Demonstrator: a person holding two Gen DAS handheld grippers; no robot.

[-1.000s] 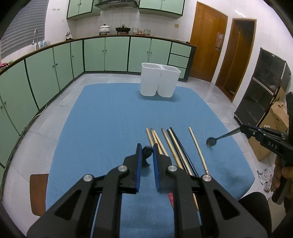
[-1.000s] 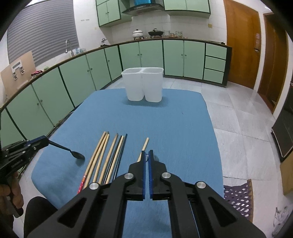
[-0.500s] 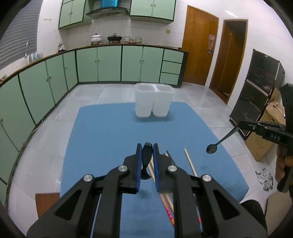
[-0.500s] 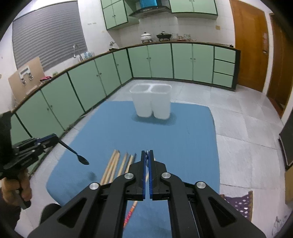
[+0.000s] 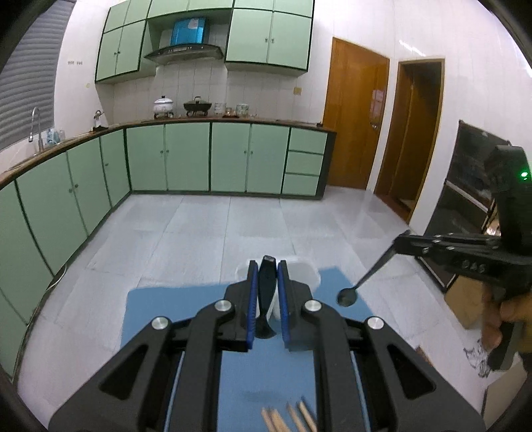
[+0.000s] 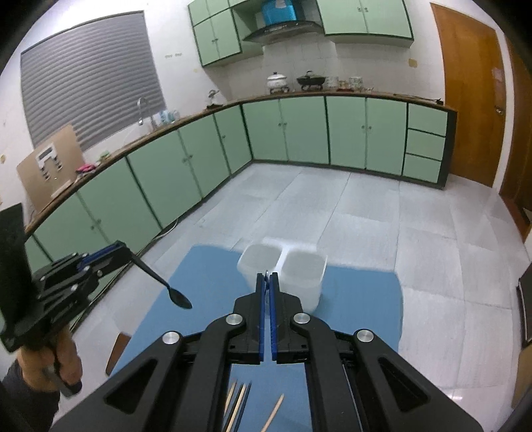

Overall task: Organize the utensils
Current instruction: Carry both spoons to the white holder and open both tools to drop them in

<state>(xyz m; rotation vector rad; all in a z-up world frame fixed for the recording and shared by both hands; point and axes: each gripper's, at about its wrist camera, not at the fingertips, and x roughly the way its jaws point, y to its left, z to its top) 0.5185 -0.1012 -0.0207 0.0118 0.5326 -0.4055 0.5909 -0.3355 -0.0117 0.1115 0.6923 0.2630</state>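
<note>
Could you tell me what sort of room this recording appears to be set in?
Most likely a home kitchen: pale green base cabinets run under a brown countertop, a metal tap stands at a sink below the window blind, and a white lidded pot sits beneath a dark range hood.

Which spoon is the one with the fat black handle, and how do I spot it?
Find the blue mat with the twin white bins at its far end. Above it, the left hand-held gripper pinches a black spoon. Its handle is thick and chunky, unlike the thin-stemmed spoon hanging from the right hand-held gripper.
</note>
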